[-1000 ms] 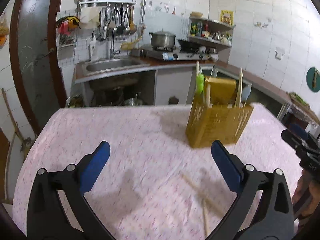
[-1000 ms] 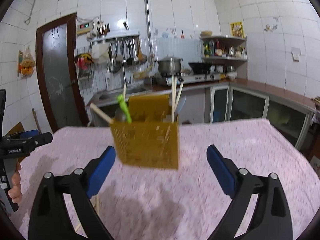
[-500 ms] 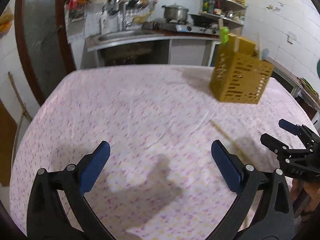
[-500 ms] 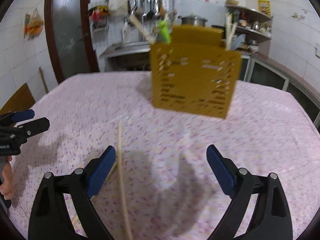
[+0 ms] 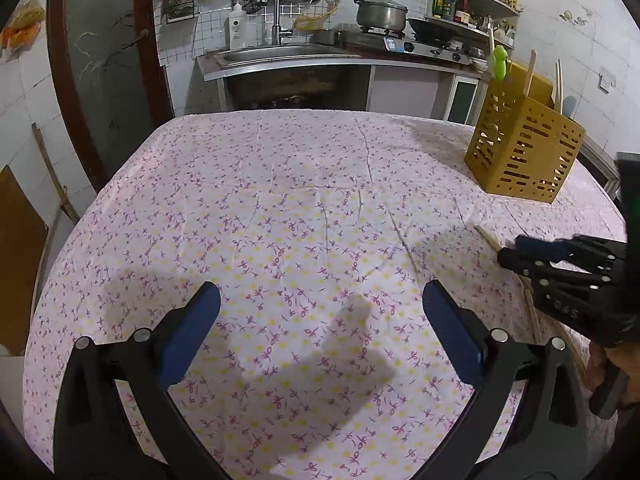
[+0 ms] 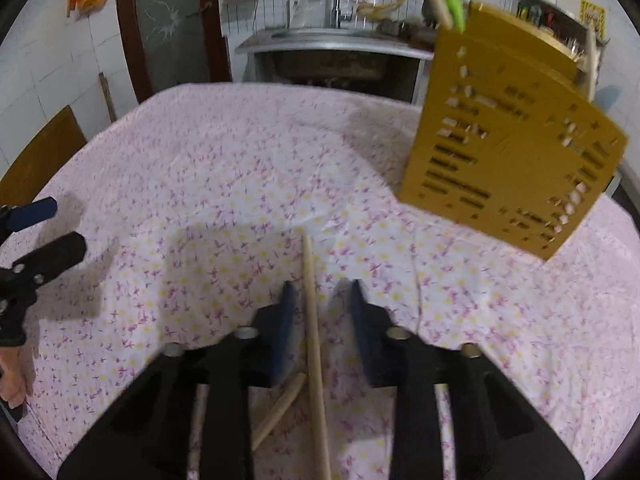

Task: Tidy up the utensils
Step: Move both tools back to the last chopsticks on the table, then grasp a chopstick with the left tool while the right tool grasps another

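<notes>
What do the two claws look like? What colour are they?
Both claws are black frames with two long fingers each, tipped with flat blue pads. Round silver bolts sit at the joints. On the left claw the pads are easy to see. The right claw has pale letters on its side, too small to read. No sleeves show.

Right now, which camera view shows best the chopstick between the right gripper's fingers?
The right wrist view: the chopstick runs lengthwise between the closing, not yet touching jaws of the right gripper. The left wrist view shows only its tip beyond that gripper.
</notes>
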The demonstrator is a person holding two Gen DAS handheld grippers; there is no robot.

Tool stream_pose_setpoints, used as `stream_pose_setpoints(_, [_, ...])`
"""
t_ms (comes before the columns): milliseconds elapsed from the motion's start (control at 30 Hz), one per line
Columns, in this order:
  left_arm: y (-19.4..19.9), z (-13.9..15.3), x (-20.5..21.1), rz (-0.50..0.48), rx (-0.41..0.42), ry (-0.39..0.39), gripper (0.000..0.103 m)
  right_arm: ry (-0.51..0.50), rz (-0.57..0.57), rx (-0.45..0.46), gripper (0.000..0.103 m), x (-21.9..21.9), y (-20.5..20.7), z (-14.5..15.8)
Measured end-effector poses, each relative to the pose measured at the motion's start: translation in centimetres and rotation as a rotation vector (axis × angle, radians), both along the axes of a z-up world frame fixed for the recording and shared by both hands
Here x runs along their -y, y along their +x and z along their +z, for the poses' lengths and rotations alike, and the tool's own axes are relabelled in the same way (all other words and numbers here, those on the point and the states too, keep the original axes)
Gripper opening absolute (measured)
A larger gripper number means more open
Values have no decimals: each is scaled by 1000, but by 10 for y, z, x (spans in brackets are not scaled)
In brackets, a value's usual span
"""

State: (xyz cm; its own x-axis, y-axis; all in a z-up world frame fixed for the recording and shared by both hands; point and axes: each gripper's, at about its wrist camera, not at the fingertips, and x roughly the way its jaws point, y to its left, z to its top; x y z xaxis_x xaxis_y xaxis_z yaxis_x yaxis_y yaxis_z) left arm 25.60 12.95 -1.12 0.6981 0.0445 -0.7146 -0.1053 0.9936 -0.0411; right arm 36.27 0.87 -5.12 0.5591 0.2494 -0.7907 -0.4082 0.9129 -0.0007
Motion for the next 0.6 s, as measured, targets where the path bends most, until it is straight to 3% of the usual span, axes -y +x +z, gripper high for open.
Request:
stream_pose_setpoints(133, [0, -1, 4, -14, -2, -5, 98, 46, -3, -33, 20, 4, 7, -3])
stream_pose_setpoints(200, [0, -1, 9, -24, -5, -3, 98, 40, -6, -31, 7, 5, 9, -3])
stream_pose_setpoints(600, [-1, 5, 74, -180, -23, -60, 98, 85, -137, -1, 6, 83, 9, 14])
